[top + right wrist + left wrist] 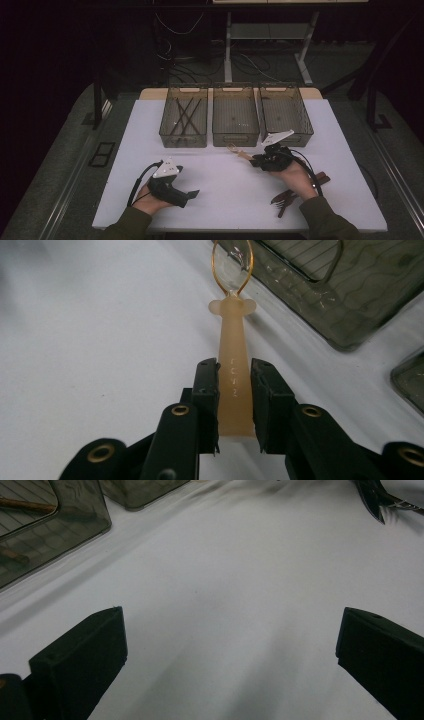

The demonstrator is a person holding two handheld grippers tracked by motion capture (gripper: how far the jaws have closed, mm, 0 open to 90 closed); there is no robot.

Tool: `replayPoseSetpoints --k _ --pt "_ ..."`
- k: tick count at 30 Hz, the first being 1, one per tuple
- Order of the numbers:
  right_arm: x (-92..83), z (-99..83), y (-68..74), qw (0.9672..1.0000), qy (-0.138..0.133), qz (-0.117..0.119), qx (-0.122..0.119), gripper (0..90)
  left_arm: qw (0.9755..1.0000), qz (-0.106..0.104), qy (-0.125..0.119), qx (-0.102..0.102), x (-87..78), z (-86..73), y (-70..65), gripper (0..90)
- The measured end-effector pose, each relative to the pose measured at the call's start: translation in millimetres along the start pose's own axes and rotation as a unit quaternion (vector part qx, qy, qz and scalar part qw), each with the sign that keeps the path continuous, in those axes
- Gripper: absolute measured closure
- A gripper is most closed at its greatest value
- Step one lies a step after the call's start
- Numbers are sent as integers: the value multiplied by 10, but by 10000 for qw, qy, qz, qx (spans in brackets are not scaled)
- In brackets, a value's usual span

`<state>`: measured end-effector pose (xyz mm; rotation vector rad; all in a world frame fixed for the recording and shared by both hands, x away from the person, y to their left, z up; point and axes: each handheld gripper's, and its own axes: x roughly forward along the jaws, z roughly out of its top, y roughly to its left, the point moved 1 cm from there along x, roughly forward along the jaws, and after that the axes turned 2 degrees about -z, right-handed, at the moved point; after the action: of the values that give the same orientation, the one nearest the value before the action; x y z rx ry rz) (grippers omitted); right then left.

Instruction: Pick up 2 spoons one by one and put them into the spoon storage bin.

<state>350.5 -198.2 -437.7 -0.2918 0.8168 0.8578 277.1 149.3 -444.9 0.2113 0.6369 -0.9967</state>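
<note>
The white table (225, 190) sits in a dark room. Near the person, a few dark forks (287, 197) lie by the right hand, waiting. The left gripper (192, 193) rests on the table with its jaws spread wide and empty. The right gripper (235, 390) pinches a clear spoon (234, 365) by its handle, likely to drop it in a bin. Farther back stand three bins (235, 131); the left bin (183, 137) holds dark sticks.

The right claw (254, 159) holds a spoon (239, 152) near the middle bin (235, 134).
</note>
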Motion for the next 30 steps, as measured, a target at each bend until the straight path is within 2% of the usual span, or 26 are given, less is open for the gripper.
replayPoseSetpoints --k 5,20,30 --pt "-95 18 20 9999 -133 20 -36 742 10000 1 -10 15 -4 0 1 0" --pt "-383 84 1 9986 -504 73 114 741 10000 30 -51 19 -11 2 4 0" --pt "-471 134 -41 9979 -634 9 158 741 10000 -3 -62 42 -5 1 2 0"
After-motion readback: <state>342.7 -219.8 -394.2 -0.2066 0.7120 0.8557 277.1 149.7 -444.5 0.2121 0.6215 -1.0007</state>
